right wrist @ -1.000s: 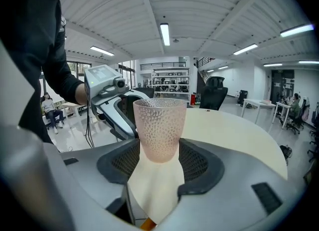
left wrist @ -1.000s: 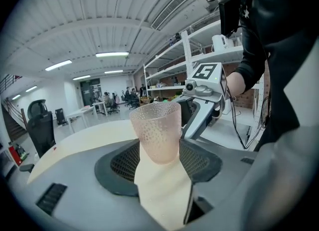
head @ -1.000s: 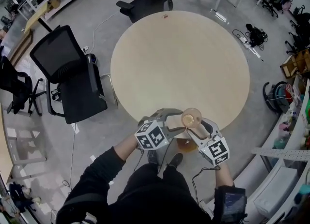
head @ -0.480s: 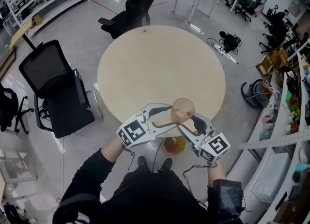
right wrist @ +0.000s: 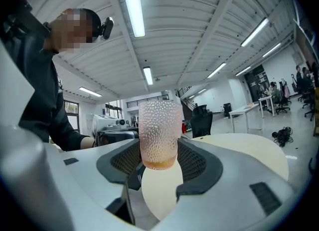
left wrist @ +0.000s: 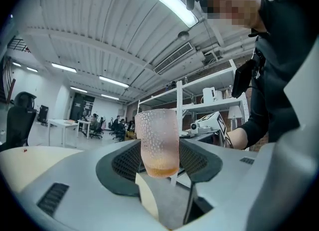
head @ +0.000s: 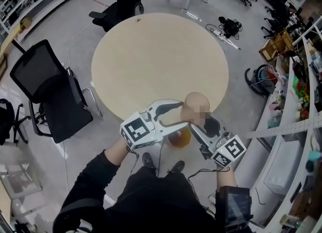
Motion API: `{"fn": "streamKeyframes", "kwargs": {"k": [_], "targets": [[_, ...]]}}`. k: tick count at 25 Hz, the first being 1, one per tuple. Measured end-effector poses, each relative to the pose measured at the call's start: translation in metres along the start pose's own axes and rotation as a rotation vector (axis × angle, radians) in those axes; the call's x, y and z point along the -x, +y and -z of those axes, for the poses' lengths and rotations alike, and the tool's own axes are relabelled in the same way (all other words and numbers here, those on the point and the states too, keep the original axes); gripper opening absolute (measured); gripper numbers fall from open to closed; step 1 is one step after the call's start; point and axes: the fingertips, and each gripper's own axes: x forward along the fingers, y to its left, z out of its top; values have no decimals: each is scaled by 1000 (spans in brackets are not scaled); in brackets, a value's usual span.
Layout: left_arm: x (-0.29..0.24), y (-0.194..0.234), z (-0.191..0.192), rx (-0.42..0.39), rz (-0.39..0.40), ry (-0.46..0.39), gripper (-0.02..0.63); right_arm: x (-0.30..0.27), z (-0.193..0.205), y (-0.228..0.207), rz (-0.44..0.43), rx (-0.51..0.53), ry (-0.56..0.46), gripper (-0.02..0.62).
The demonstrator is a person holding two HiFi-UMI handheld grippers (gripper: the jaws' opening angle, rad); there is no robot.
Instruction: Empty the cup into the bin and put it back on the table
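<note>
Cup (right wrist: 159, 132), upright with amber at its base, is pinched by left tool (left wrist: 159, 162) and right tool (right wrist: 159, 164) alike.

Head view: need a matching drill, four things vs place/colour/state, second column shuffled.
Things:
1. cup
2. table
3. office chair
4. bin

Descriptions:
A. black, on the floor left of the table
B. clamped between the jaws of the left gripper and the right gripper
C. orange-brown, on the floor below the grippers
D. round, pale beige top

Pairs: 1-B, 2-D, 3-A, 4-C
</note>
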Motion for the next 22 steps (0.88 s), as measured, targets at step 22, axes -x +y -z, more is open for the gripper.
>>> {"fn": "streamKeyframes", "kwargs": {"k": [22], "targets": [[-166,-145,138,221,-59,205,250,219,122,-64,-20,-208,76,235]]}}
